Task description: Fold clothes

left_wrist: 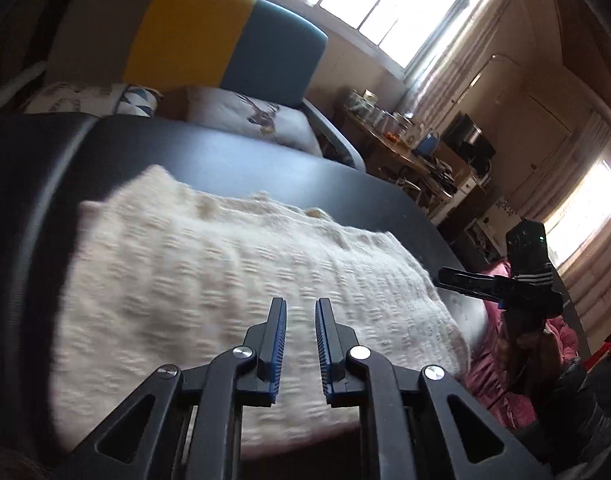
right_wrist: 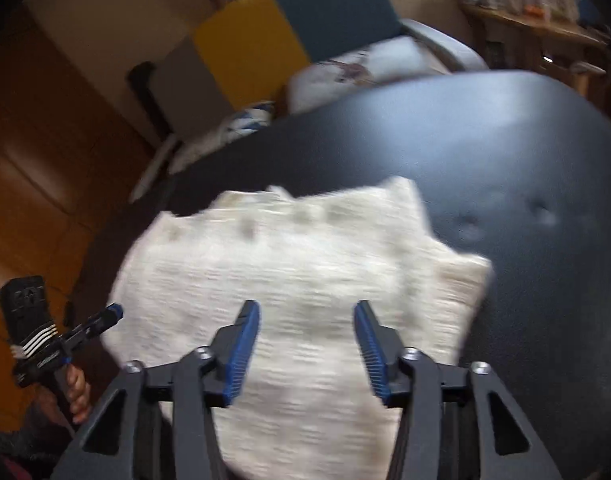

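A cream knitted garment (left_wrist: 241, 280) lies folded on the black table (left_wrist: 209, 148), filling the middle of both wrist views, blurred. The left gripper (left_wrist: 300, 312) hangs above it, jaws narrow with a slim gap, nothing between them. The right gripper (right_wrist: 307, 316) hangs over the same cloth with jaws wide and empty. No brand, label or writing can be read; the grippers show only white stripes.

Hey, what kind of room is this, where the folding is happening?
Probably a lived-in home living room: a yellow and blue sofa with cushions, curtained windows, and a cluttered wooden side table behind the black table.
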Available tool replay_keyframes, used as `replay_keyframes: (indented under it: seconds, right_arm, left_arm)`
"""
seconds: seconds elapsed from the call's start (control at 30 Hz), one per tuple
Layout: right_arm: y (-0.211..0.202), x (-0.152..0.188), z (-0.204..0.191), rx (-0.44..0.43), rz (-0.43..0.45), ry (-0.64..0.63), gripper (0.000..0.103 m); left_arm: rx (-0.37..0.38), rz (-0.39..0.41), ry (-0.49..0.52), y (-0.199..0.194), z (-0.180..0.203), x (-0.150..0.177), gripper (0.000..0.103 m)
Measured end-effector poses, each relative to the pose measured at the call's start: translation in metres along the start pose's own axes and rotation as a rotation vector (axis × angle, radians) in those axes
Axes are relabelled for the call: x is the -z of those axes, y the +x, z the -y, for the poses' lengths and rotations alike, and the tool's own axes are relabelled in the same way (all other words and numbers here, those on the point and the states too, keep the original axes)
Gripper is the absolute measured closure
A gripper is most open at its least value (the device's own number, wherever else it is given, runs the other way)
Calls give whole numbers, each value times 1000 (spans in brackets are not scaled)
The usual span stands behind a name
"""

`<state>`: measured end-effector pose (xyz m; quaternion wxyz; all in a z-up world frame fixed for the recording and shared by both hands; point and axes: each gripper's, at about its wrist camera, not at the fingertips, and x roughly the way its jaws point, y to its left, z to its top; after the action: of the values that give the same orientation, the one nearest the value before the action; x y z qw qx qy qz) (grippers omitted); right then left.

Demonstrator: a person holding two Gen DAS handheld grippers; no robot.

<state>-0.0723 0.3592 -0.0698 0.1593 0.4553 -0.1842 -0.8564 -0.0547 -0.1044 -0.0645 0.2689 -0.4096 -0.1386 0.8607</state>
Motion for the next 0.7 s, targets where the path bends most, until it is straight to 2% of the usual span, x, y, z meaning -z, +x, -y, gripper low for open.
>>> replay_keyframes:
  seconds: [0.13,0.27,0.3,0.47,0.6,0.7]
  right_arm:
    - [30,1,-60,-93,-53,-100,33]
    - [75,14,-102,-103,-142,-160,33]
    - [80,17,-104,-90,-158,-169,33]
    - [96,28,-102,-31,-210,-188,33]
    - [101,27,-97,-29,-221,-170,32]
    - [105,24,-97,-21,-226,-169,29]
  left_arm:
    - [-97,16,-58,-48,-71,9,87]
    - [-30,-39,-95,-66,-116,22,82]
    - [2,-60,-99,-64,-122,23,78]
    - [199,-143,-169,-40,-140,26,73]
    - [252,-190,-204,-22,-155,27,72]
    - [274,-220,-189,-11,-158,28,72]
